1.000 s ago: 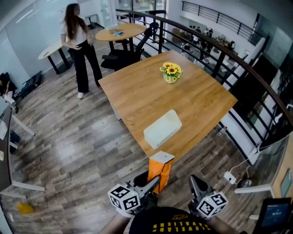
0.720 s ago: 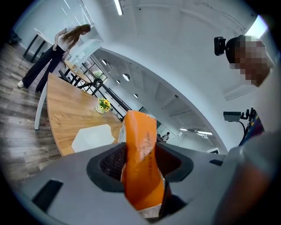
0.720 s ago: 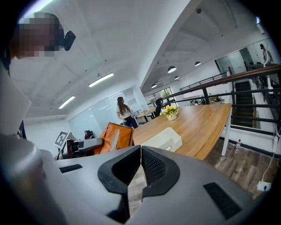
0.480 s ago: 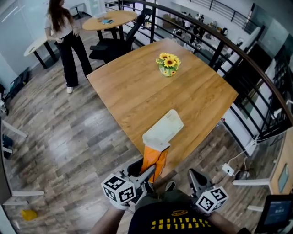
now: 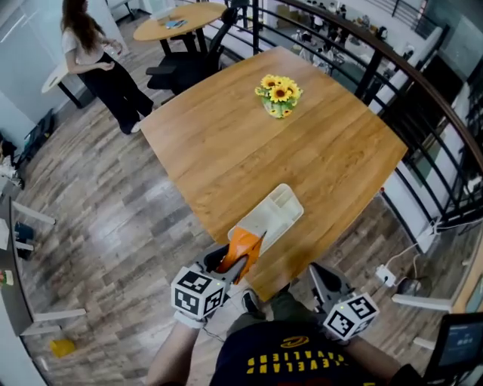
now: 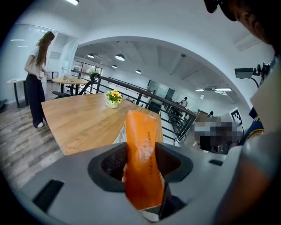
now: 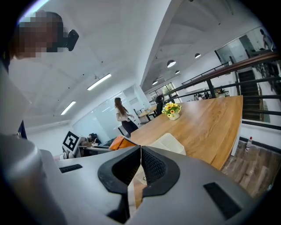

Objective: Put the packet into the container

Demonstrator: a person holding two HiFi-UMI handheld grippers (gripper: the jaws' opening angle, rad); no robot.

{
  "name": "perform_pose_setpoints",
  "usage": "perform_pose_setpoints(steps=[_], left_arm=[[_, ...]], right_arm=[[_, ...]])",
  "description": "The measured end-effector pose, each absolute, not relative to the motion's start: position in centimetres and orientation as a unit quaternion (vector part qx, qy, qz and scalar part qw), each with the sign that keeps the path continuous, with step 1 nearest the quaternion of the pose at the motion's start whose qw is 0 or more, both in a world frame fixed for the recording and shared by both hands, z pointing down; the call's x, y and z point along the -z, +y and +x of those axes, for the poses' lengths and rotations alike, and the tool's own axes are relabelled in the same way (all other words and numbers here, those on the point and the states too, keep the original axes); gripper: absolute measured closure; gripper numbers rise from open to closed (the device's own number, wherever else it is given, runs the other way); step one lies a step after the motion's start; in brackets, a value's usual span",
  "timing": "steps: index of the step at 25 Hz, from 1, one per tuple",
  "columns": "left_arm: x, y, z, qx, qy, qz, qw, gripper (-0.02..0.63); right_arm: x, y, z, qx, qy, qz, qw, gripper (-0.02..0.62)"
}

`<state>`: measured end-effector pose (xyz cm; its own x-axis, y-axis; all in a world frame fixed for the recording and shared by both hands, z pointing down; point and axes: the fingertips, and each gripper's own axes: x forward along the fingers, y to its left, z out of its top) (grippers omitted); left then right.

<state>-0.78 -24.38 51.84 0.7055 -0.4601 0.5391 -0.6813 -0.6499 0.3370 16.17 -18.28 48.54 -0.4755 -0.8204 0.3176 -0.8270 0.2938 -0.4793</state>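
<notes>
Left gripper (image 6: 142, 166) clamps orange packet (image 6: 140, 132) — print seemingly small, unreadable.

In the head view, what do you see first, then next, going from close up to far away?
orange packet → white container → sunflowers → round table

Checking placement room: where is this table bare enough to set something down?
Most of the table is bare: the wide stretch between the flower pot and the container, plus both side corners. It is crowded only at the near edge, around the container and the held packet.
</notes>
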Motion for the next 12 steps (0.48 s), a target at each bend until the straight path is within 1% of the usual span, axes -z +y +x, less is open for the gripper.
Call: perform_pose_setpoints(steps=[7, 12], left_arm=[[-52.7, -27.4, 1.8, -0.271, -0.325, 0.870, 0.252, 0.413], [-53.2, -28.7, 3.1, -0.304, -0.315, 0.864, 0.248, 0.413]], right_arm=[[-49.1, -22.5, 18.4, -0.322, -0.811, 0.488, 0.001, 0.584], [-49.7, -24.4, 18.5, -0.333, -0.821, 0.464, 0.009, 0.584]])
